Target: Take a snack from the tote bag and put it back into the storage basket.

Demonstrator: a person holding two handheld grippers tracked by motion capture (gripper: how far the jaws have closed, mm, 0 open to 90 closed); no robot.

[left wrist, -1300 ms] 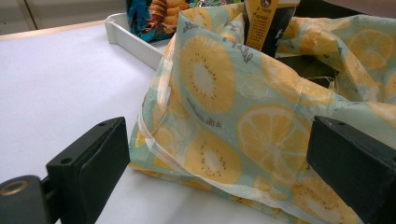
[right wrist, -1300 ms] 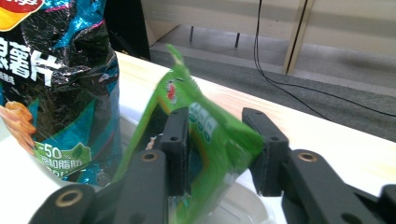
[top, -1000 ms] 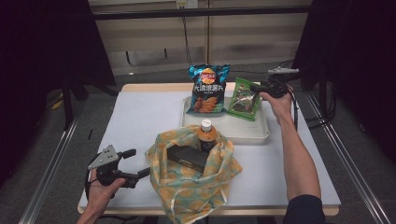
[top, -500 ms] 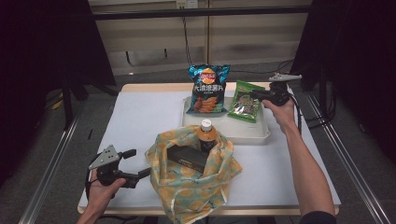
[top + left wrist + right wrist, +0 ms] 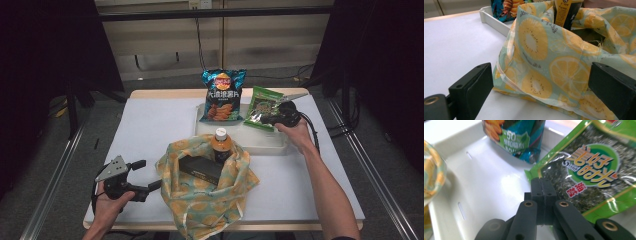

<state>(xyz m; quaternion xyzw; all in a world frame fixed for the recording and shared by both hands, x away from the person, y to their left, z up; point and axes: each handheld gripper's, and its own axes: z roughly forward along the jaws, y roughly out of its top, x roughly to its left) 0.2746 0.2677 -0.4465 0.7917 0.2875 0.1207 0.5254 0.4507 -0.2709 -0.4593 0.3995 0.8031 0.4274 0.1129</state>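
Seaweed packet (image 5: pixel 586 172), green and shiny, is pinched at its lower corner by the jaws of the right gripper (image 5: pixel 541 192). The two black jaws are pressed flat together with the thin edge of the packet caught between them; they have just been closing. In the high view the right gripper (image 5: pixel 280 116) sits at the right end of the white tray (image 5: pixel 260 142), and the seaweed packet (image 5: pixel 262 105) leans up over the far right part of that tray.

Just beside the packet, to its left, stands a blue bag of chips (image 5: pixel 222 95). Its bottom rests in the tray too, and in the right gripper view the chips bag (image 5: pixel 516 137) almost touches the green packet's corner.

Closer to the person lies a cloth bag (image 5: pixel 205 195) with orange and kiwi slices printed on it. It is open on the worktop (image 5: pixel 150 130), touching the near side of the tray. A bottle (image 5: pixel 221 145) with a white cap stands up inside it, and a dark flat box (image 5: pixel 202 167) lies in it as well.

The left gripper (image 5: pixel 142 175) rests low on the worktop at the left side of the cloth bag (image 5: pixel 541 75). Its jaws stand wide apart, grasping nothing, with the bag's side right in front of them.
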